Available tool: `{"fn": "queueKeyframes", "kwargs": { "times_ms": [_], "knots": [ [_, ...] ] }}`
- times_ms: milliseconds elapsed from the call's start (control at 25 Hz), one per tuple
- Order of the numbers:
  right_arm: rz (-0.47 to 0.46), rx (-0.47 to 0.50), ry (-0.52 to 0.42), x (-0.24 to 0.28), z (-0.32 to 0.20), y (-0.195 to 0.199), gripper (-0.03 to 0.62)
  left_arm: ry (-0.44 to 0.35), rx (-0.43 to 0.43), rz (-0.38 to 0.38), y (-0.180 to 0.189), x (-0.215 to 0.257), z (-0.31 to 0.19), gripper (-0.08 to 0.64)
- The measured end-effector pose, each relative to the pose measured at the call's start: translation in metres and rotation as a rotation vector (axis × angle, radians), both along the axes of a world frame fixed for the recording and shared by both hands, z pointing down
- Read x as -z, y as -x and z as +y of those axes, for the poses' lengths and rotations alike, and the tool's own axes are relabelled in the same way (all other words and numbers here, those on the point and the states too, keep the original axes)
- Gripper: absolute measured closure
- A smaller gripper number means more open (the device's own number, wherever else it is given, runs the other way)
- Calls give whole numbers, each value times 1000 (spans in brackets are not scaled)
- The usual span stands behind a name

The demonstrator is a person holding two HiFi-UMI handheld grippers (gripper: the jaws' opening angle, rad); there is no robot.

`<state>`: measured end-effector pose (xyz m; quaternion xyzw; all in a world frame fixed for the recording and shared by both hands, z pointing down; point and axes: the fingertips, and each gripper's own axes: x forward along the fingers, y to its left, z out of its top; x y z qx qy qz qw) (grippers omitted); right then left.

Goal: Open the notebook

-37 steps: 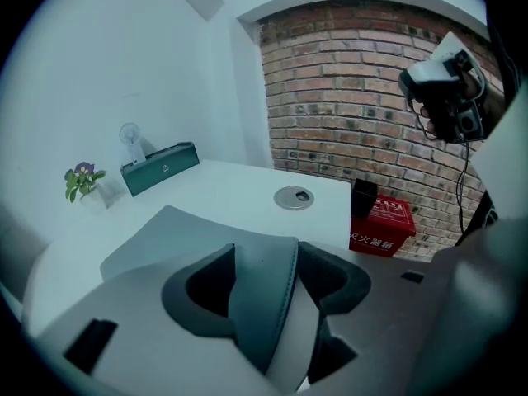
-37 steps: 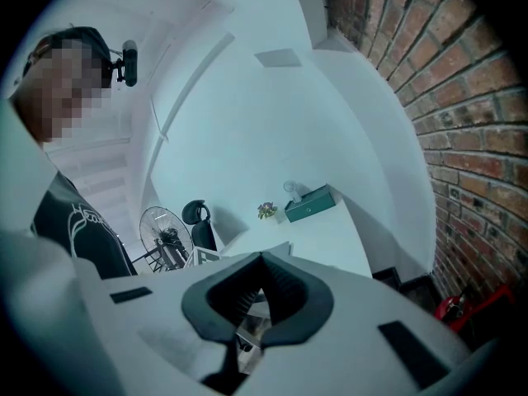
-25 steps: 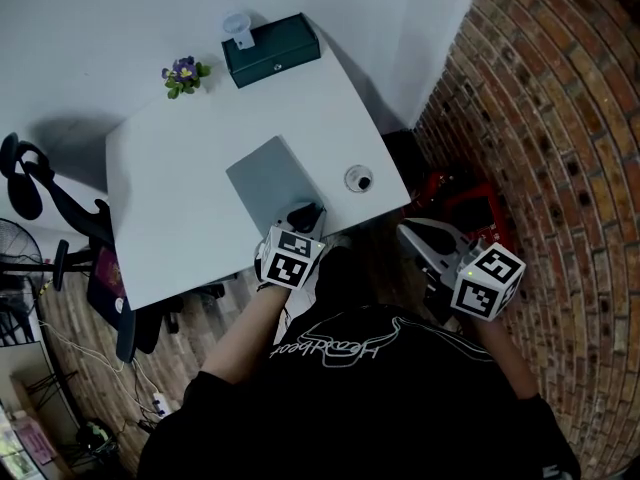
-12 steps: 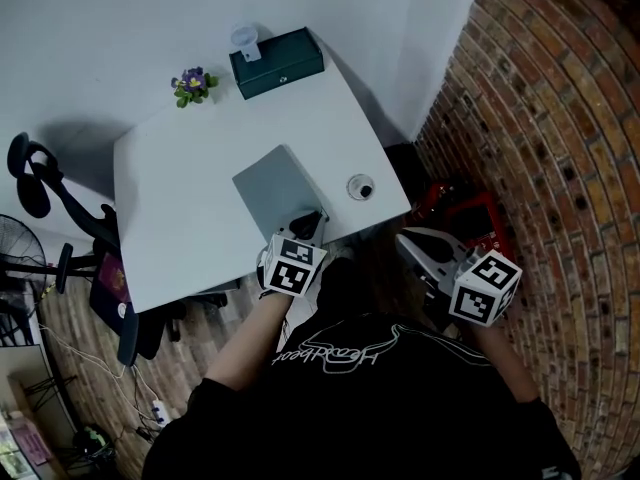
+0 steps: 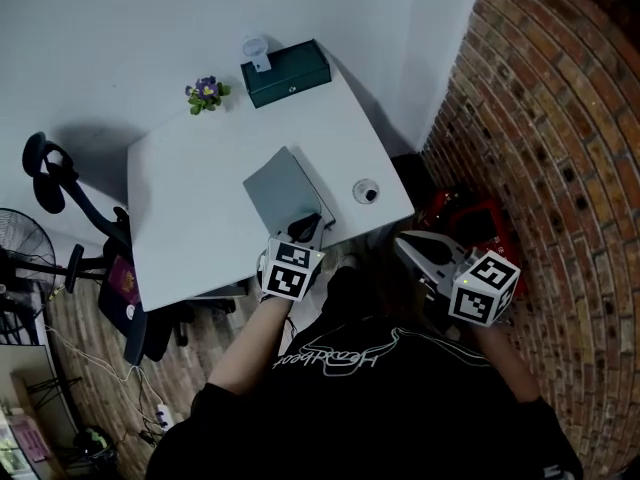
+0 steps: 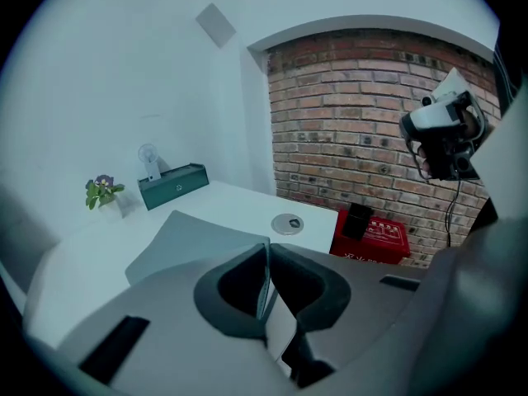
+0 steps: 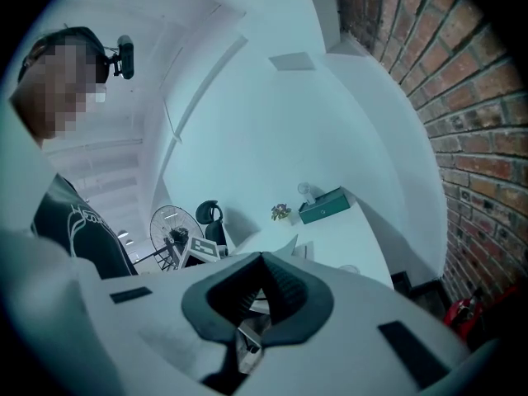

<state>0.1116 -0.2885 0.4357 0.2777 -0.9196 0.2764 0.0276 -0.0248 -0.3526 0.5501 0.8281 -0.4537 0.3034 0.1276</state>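
A grey notebook (image 5: 283,190) lies on the white table (image 5: 190,218), close to its near edge. My left gripper (image 5: 308,224) is at the notebook's near edge. In the left gripper view the jaws (image 6: 266,250) are shut on the thin edge of the grey cover (image 6: 194,236), which is raised a little off the pages. My right gripper (image 5: 408,243) hangs off the table's right side, beside the person's body. In the right gripper view its jaws (image 7: 262,258) are closed together with nothing between them.
A green box (image 5: 290,73) and a small potted flower (image 5: 206,93) stand at the table's far edge. A round grommet (image 5: 366,191) sits right of the notebook. A brick wall (image 5: 560,118) and a red case (image 5: 470,218) are on the right, an office chair (image 5: 60,188) on the left.
My left gripper has closed on the notebook's near edge and risen slightly, lifting the cover with it. The right gripper has stayed in place.
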Motion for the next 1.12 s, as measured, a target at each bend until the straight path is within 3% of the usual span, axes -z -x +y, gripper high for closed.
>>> {"fn": "queueKeyframes", "kwargs": {
  "times_ms": [720, 1120],
  "knots": [
    [-46, 88, -10, 19, 11, 41, 591, -68, 64, -11, 37, 38, 27, 517],
    [-45, 77, -6, 34, 29, 75, 591, -78, 73, 26, 67, 57, 47, 517]
  ]
}}
